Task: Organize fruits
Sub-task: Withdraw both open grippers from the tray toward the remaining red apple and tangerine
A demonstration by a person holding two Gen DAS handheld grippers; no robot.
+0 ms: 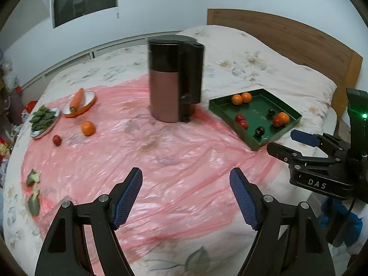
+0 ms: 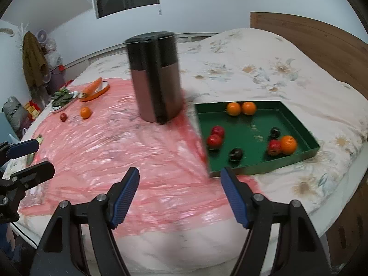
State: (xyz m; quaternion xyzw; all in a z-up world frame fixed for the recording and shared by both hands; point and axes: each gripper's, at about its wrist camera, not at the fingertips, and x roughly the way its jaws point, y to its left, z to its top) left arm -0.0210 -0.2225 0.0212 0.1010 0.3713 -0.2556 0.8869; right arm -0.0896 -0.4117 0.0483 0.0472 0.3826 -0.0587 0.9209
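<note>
Crinkled pink plastic sheet | round fruit, green tray | both tools wide, empty

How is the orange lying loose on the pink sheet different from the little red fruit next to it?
The loose orange is bright orange and clearly bigger; the small red fruit is dark red and much smaller. The orange lies nearer the carrot dish, the red fruit nearer the plate of greens. Both are round, rest apart on the pink sheet, and are outside the green tray, where similar fruits already lie.
</note>
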